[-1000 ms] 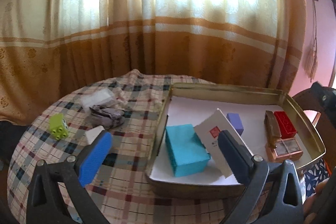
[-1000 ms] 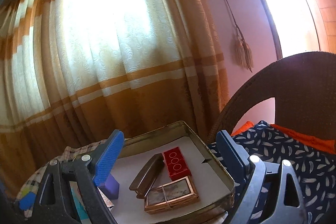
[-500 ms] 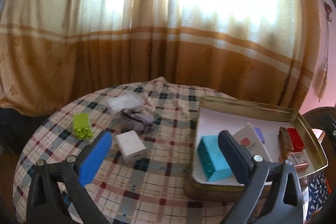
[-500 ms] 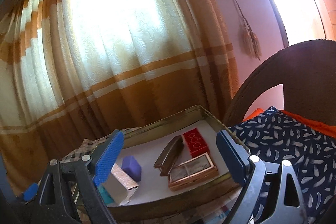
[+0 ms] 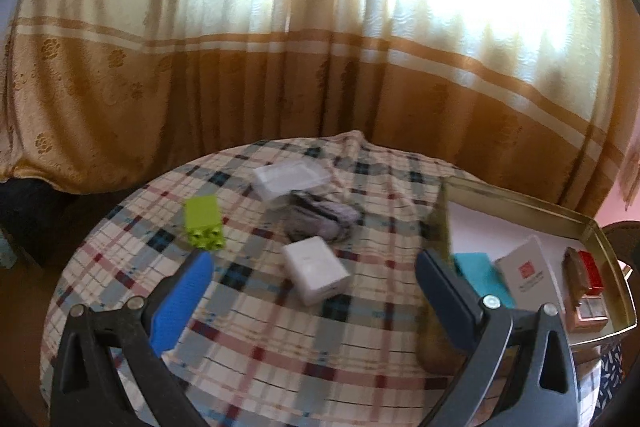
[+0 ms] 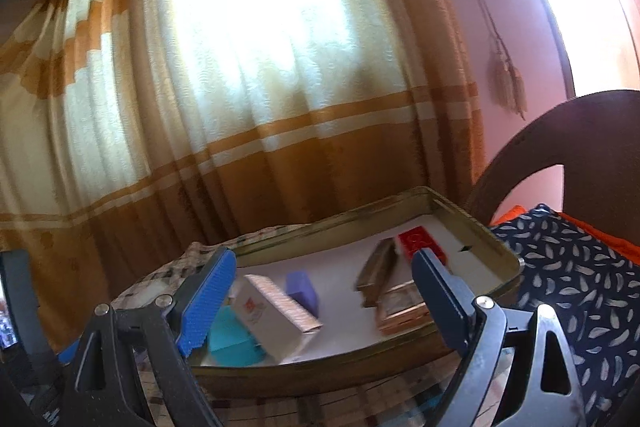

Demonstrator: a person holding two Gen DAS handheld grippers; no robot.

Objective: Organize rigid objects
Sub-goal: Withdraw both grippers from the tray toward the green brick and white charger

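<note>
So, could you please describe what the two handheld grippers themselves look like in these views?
Both look alike. The left gripper and right gripper each have a black plastic frame with triangular cut-outs and silver round fasteners near the finger bases. Each carries two long flat fingers with ribbed pads: one shows bright blue, the other reads dark navy. No cables, markings or sleeves are visible.

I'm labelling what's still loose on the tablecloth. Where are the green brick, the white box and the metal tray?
green brick [image 5: 203,218]: left wrist view, its top face.
white box [image 5: 314,269]: left wrist view, its top face.
metal tray [image 5: 520,201]: left wrist view, its far rim.
</note>
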